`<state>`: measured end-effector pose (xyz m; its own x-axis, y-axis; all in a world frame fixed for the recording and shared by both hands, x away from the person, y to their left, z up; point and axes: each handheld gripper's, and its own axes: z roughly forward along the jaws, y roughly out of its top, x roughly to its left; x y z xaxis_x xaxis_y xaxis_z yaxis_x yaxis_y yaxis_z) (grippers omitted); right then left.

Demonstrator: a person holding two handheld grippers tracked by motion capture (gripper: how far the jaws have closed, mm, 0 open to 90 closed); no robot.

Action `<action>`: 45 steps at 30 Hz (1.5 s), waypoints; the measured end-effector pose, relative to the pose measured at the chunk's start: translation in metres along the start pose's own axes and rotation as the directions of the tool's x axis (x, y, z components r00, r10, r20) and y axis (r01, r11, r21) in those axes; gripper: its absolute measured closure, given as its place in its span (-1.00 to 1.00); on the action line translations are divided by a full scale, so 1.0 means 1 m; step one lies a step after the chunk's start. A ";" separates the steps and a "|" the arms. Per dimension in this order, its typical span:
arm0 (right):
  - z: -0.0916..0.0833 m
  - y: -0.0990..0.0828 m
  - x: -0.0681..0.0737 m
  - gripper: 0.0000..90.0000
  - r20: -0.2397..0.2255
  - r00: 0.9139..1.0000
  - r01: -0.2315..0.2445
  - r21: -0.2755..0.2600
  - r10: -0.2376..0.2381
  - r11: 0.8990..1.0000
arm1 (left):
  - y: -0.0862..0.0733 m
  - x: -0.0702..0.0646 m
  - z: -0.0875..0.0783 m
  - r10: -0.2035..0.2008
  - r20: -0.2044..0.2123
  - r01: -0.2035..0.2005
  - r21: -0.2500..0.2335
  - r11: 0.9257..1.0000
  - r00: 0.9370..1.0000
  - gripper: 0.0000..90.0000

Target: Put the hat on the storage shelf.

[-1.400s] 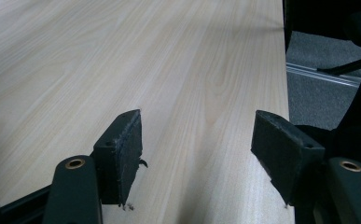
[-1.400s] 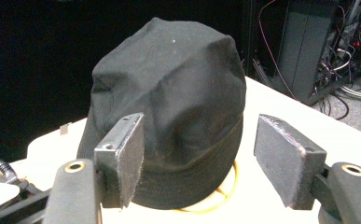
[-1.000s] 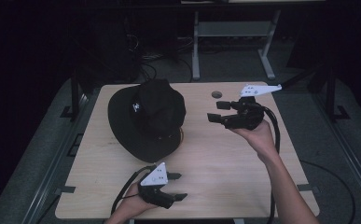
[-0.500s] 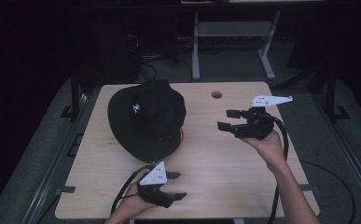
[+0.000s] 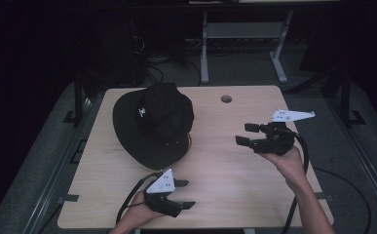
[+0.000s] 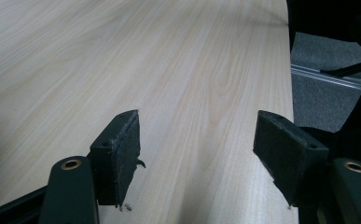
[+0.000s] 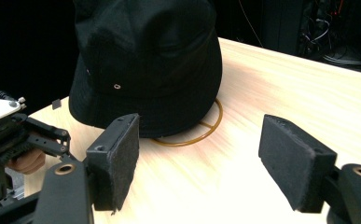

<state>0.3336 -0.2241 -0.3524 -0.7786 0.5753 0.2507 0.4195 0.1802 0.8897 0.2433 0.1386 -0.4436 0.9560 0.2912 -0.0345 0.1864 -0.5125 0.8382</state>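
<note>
**Black bucket hat on a pale wood counter, both grippers released**

From above I see a soft black fabric bucket hat (image 5: 153, 125), round-brimmed with a small white mark on its crown, lying on the left half of the light wood-grain counter (image 5: 225, 180). My left gripper (image 5: 184, 194) sits near the front edge, jaws spread and holding nothing. My right gripper (image 5: 244, 134) hovers well to the right of the hat, pointing toward it, jaws apart and empty.

The right gripper view adds a thin amber ring (image 7: 201, 133) peeking from under the hat's brim, and a metal eyelet on the crown. The left gripper view shows bare wood grain between its rough black foam pads (image 6: 122, 154).
</note>
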 end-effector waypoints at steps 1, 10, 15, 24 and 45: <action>-0.002 -0.003 0.000 -0.37 0.003 1.000 -0.004 -0.006 0.004 1.000 | 0.000 0.000 0.000 0.000 0.000 0.000 -0.001 1.000 1.000 -0.31; -0.006 -0.017 -0.001 -0.38 0.003 1.000 -0.020 -0.001 0.020 1.000 | 0.000 0.000 0.000 0.000 0.000 0.000 0.002 1.000 1.000 -0.31; -0.010 -0.025 -0.002 -0.39 0.005 1.000 -0.028 -0.002 0.028 1.000 | 0.000 0.000 0.000 -0.004 -0.002 0.004 0.001 1.000 1.000 -0.31; -0.015 -0.039 0.001 -0.40 0.005 0.999 -0.039 0.000 0.039 0.999 | 0.000 0.000 -0.001 -0.017 0.000 0.016 0.001 1.000 1.000 -0.34; -0.044 -0.075 -0.001 -0.48 0.058 0.995 -0.075 -0.033 0.077 0.997 | 0.000 0.000 -0.002 -0.022 -0.004 0.022 0.003 1.000 1.000 -0.36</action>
<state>0.2823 -0.2729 -0.4023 -0.7156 0.6329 0.2954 0.4610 0.1102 0.8806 0.2426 0.1408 -0.4427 0.9507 0.3059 -0.0504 0.2078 -0.5081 0.8358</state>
